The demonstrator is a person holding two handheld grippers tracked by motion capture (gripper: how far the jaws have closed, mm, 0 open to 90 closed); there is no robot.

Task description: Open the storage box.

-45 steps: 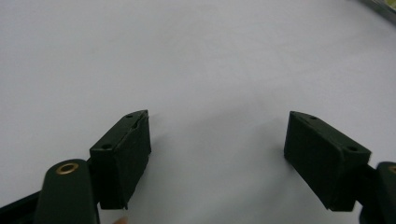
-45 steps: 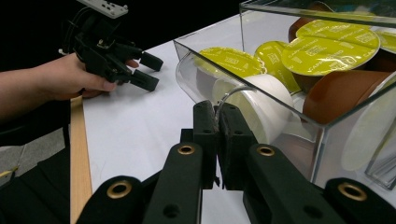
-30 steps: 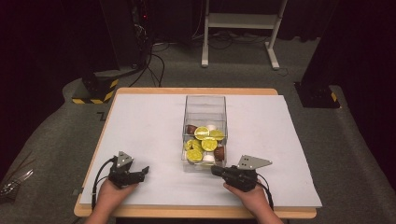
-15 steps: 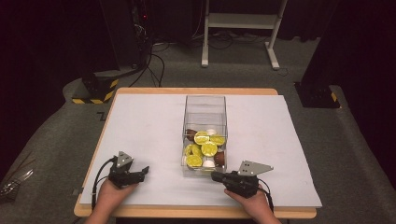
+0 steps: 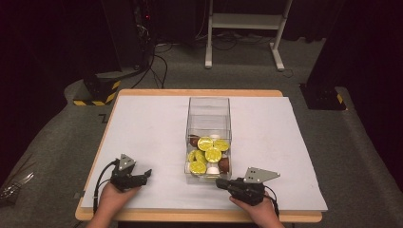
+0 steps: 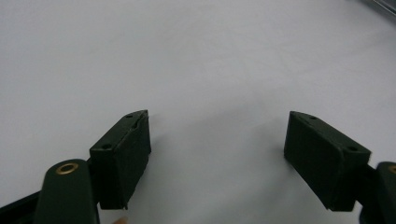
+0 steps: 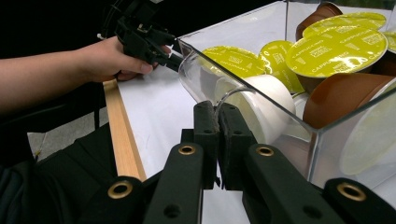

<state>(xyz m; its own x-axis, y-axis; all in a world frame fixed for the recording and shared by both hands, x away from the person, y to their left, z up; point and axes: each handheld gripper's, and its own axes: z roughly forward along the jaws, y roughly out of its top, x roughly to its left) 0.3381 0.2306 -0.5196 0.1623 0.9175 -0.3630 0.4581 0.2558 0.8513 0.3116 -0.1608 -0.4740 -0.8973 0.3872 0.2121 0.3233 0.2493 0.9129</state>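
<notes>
The clear rectangular plastic box of yellow-lidded coffee capsules stands mid-tabletop with its long axis running near to far, its near wall just beyond the right tool, pressed together and empty, while the left tool rests spread well off to the left.

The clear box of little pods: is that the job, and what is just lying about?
Job in hand:
clear box
coffee pods
right gripper, shut beside the box
left gripper, open

Lying about:
white table cover
floor cables
</notes>
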